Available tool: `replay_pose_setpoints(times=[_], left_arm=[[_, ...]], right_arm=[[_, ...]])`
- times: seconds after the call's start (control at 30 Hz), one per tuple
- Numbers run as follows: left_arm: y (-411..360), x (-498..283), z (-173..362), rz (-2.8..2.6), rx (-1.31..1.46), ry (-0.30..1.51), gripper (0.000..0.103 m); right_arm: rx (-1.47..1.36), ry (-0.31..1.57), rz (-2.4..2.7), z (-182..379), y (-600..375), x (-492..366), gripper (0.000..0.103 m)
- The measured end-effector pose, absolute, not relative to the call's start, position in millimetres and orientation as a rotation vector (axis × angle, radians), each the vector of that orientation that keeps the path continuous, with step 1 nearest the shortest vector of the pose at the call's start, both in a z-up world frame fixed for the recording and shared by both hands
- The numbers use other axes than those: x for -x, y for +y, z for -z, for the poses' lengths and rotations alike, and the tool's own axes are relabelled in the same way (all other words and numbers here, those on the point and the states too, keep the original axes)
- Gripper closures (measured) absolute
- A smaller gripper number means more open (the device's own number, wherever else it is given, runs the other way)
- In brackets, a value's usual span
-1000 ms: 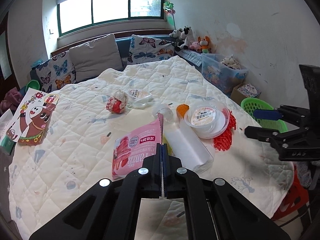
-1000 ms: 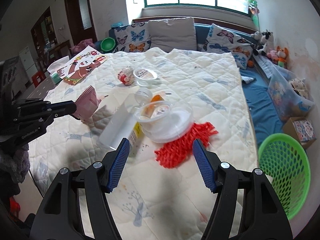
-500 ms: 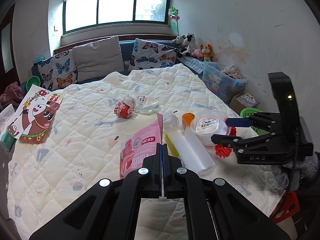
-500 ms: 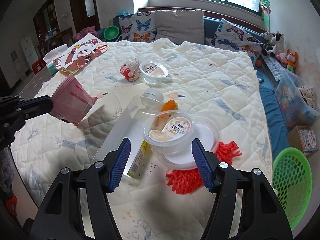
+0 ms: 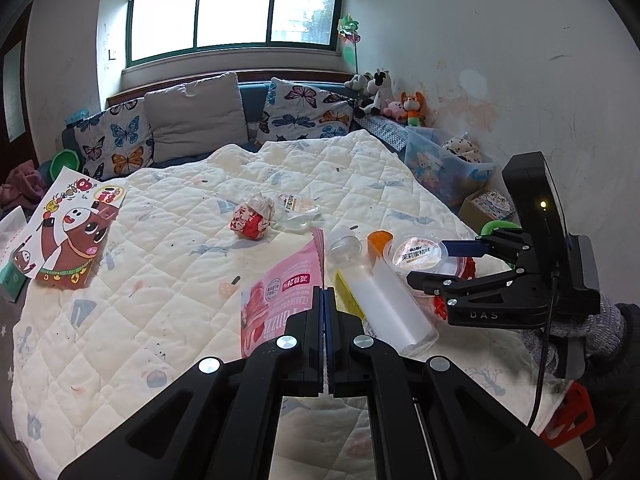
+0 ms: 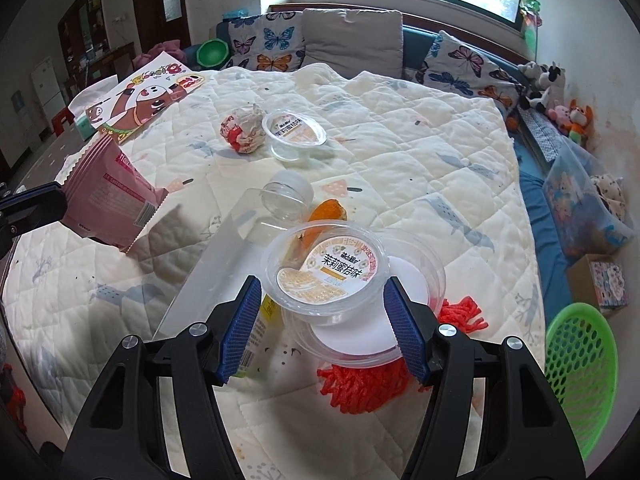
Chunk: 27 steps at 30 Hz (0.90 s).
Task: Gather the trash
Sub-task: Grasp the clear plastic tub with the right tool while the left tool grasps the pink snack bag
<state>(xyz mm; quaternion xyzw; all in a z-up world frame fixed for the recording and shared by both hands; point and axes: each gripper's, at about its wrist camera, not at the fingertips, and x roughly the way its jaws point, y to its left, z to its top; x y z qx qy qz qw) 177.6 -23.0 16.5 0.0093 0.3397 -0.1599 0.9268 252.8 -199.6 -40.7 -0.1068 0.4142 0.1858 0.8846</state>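
Left gripper (image 5: 325, 334): jaws clamped on the near edge of a pink snack packet (image 5: 280, 296), held up above the quilt (image 5: 160, 280).

Right gripper (image 6: 324, 328): jaws part open, blue pads either side of a clear lidded cup (image 6: 326, 276); contact not discernible. Cup sits stacked in a wider clear tub (image 6: 404, 312) (red shredded material (image 6: 360, 384) beneath). Clear bottle (image 6: 256, 224) lies just left of it, orange peel (image 6: 326, 216) behind. Far: crumpled red wrapper (image 6: 242, 128) beside a second cup (image 6: 294, 132). Green basket (image 6: 580, 376) at right, off the quilt.
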Motion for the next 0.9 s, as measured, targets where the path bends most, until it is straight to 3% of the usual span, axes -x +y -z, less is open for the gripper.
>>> replay_pose_setpoints(times=[0.4,0.9], left_arm=[[-28.5,-181.4,-18.1,0.345,-0.019,0.696,0.102],[-62.9,-181.4,-44.7,0.424,-0.028,0.661,0.102]], right_arm=[[0.201,0.839,-0.388,38.5,-199.5,-250.6,0.042],[0.095,0.734,-0.4,-6.8,-243.5,-202.0,0.042]])
